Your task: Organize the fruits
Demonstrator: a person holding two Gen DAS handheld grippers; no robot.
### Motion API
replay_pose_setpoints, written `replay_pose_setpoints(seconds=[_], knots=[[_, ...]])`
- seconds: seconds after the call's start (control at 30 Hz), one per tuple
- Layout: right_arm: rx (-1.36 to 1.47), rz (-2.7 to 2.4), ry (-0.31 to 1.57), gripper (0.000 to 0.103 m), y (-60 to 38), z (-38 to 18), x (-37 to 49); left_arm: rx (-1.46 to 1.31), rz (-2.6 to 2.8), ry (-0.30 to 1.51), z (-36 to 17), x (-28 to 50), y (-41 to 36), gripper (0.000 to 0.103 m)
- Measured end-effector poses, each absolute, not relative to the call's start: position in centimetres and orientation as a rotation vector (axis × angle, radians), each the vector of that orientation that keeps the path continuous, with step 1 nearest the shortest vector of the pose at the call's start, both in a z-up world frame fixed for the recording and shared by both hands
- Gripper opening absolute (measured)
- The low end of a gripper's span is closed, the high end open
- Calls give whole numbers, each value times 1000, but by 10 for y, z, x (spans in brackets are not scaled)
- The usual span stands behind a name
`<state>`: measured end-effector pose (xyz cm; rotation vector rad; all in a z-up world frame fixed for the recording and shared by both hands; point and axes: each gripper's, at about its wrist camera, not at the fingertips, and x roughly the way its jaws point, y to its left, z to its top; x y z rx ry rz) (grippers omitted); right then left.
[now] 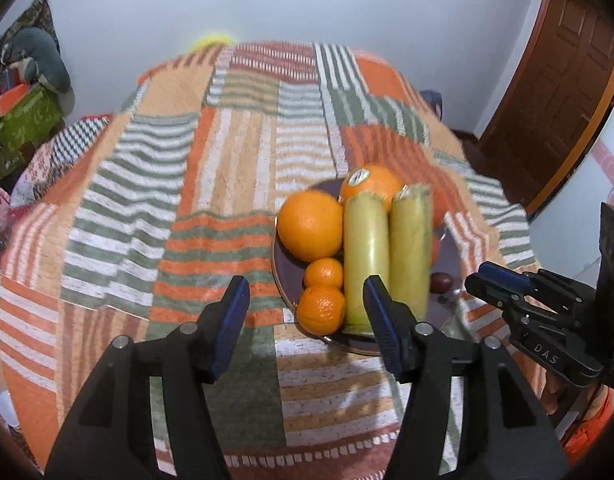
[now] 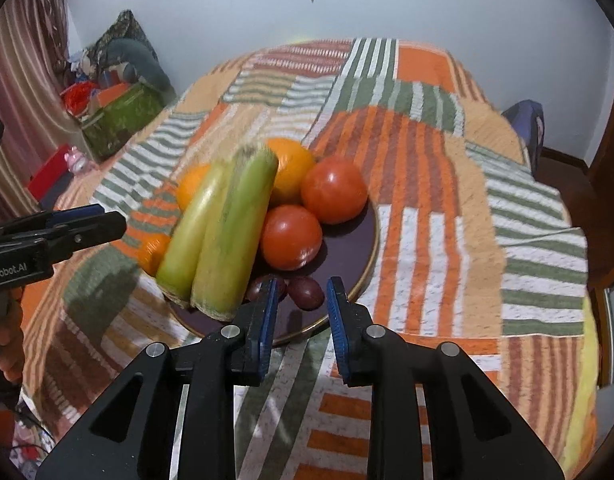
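Across the whole tabletop [image 1: 235, 168] lies a striped cloth in orange, green and white, and on it, toward 4 o'clock in the left wrist view, sits a dark round plate [image 2: 367, 232] with a gold rim. Two long yellow-green marrows [image 1: 367, 256] lie side by side over the middle of the plate, touching each other. At their 9 o'clock are two big oranges [image 1: 310, 226], one with a sticker, and just below them two small tangerines [image 1: 322, 307], one against the other. At the marrows' 3 o'clock, in the right wrist view, two red tomatoes [image 2: 334, 190] rest together, with small dark plums [image 2: 305, 293] at the plate's near edge.

Left tongs [image 1: 307, 312] stand apart with nothing between the blue pads; the right pad lies in front of the near marrow's end, though contact cannot be told. Right tongs [image 2: 301, 312] show a narrow gap, empty, hovering just short of the plums. A hand [image 2: 9, 344] grips the left handle.
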<state>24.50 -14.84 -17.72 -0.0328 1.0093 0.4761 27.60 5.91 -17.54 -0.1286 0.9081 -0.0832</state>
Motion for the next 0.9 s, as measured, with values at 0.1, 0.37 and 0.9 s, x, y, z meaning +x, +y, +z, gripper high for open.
replay_pose_setpoints(seconds=[0.1,0.37,0.9], knots=[[-16,471,958,23,-156,-154,240,-123,-79,839,-149,261,57,59],[20,475,762,23,-168,-76,206,-103,-67,634,-76,208,48,59],[70,536,488,25,-173,13,129,-44,-76,340,6,106,26,67]])
